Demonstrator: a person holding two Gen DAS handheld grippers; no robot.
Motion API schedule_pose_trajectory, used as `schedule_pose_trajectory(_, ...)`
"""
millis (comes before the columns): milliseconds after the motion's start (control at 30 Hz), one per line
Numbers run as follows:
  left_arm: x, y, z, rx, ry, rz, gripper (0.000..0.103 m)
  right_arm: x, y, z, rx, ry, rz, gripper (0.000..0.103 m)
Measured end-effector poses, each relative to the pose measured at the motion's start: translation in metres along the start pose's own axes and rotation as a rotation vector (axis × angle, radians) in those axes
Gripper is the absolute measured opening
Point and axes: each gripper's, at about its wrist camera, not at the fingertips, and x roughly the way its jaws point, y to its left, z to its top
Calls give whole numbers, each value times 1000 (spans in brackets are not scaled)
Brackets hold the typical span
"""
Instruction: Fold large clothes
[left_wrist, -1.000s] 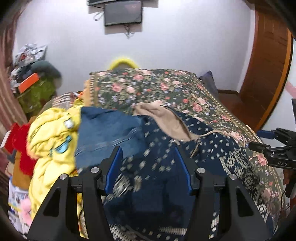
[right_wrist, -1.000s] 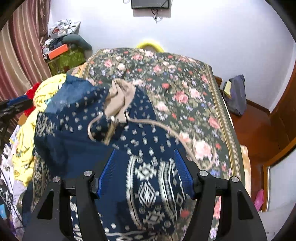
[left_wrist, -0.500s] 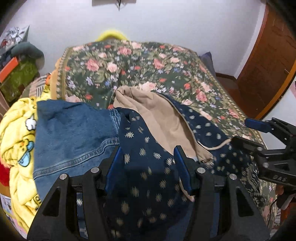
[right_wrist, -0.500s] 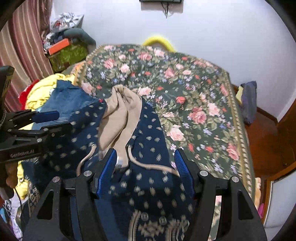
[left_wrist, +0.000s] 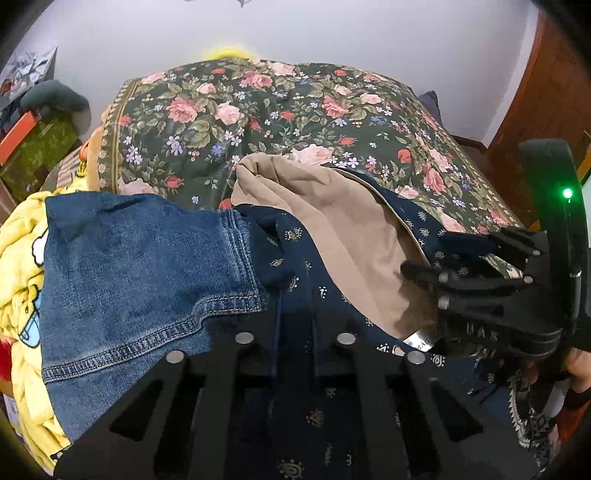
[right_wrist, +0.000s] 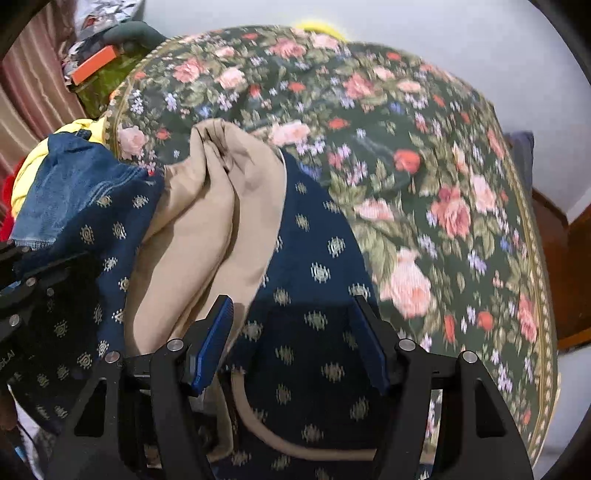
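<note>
A navy patterned hooded garment (left_wrist: 291, 258) with a tan-lined hood (left_wrist: 343, 221) lies bunched on the flowered bedspread (left_wrist: 277, 110). My left gripper (left_wrist: 295, 314) is closing, and its fingers pinch a fold of the navy cloth just left of the hood opening. In the right wrist view the same garment (right_wrist: 314, 236) and hood (right_wrist: 207, 221) fill the middle. My right gripper (right_wrist: 292, 301) is also closing, its blue pads still apart over navy cloth beside the hood's right edge. A tan drawstring (right_wrist: 258, 424) curls under it. The right gripper (left_wrist: 432, 254) also shows in the left view.
Blue denim (left_wrist: 140, 266) lies partly under the navy garment on the left, with a yellow cartoon-print garment (left_wrist: 18, 258) beyond it. The bedspread (right_wrist: 406, 147) stretches to the far wall. Boxes and clutter (left_wrist: 33, 147) stand at far left, and a brown door (left_wrist: 546, 92) at right.
Both grippers have come forward and down onto the hood end of the navy garment. The left jaws have closed on a fold of navy cloth. The right jaws have narrowed.
</note>
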Motion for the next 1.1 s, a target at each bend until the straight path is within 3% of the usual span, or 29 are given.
schedule_pose_trajectory(33,-2,-1,0,8,-11,11,8,0,-1,0,2,4,25,27)
schedule_pose_trajectory(67,-4,-3,-1,17,-22,20,7,1,-2,0,17,14,50,10)
schedule_pose_trajectory(333,-48,-16,2,66,-101,16,3,-43,-13,-5,86,-75,129,8)
schedule_pose_trajectory(533,-93,-26,-6,84,-138,-62,2,-103,0,-21,11,-167,140,4)
schedule_pose_trajectory(733,-142,-36,-34,157,-181,-118,0,-158,21,-57,-57,-223,178,4)
schedule_pose_trajectory(800,-161,-39,-47,177,-191,-144,0,-166,27,-69,-76,-224,178,4)
schedule_pose_trajectory(933,-177,-47,-61,218,-186,-123,0,-174,30,-84,-80,-218,177,4)
schedule_pose_trajectory(1067,-178,-41,-62,174,-165,-118,3,-176,25,-84,-43,-225,137,5)
schedule_pose_trajectory(1100,-175,-37,-61,147,-155,-119,5,-175,23,-82,-34,-219,127,10)
